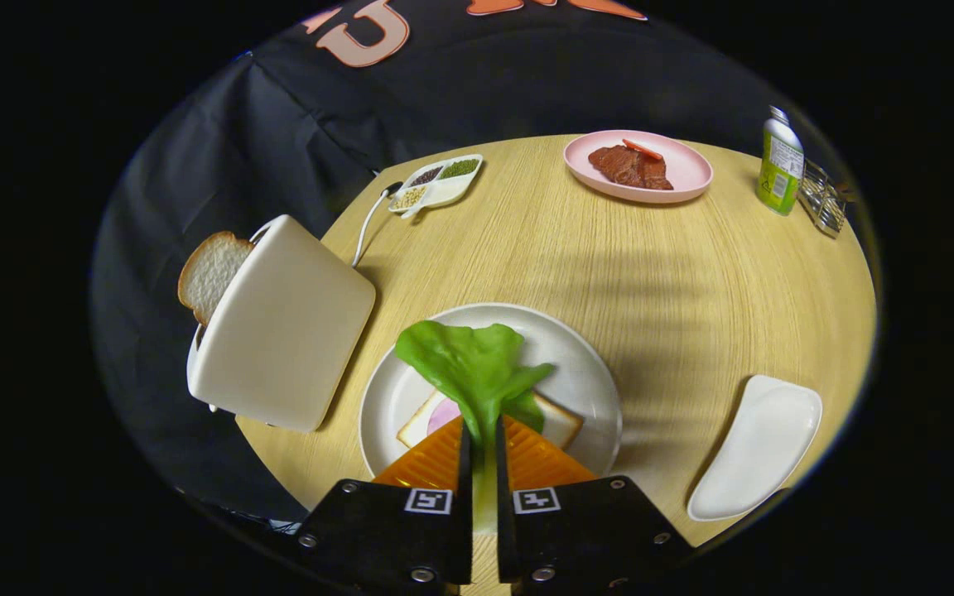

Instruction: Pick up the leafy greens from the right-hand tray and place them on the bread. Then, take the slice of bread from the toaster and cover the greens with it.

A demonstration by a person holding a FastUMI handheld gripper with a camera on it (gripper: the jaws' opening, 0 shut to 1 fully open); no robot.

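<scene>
My gripper [480, 439] is shut on the stem of the leafy greens [470, 364]. The green leaf hangs out ahead of the fingers, over the round white plate [585, 372]. On that plate, just under the fingers, lies a slice of bread [560, 420] with a pink slice [442, 414] on it, partly hidden by the fingers and the leaf. To the left stands a cream toaster [282, 327] with a slice of bread [208, 273] sticking out of its slot. To the right lies the white tray [758, 447], with nothing on it.
At the back of the round wooden table [692, 281] are a pink plate with meat [638, 165], a divided dish of seeds [437, 184], a green bottle [779, 164] and a wire rack [823, 199]. The toaster's cord [368, 223] runs backward.
</scene>
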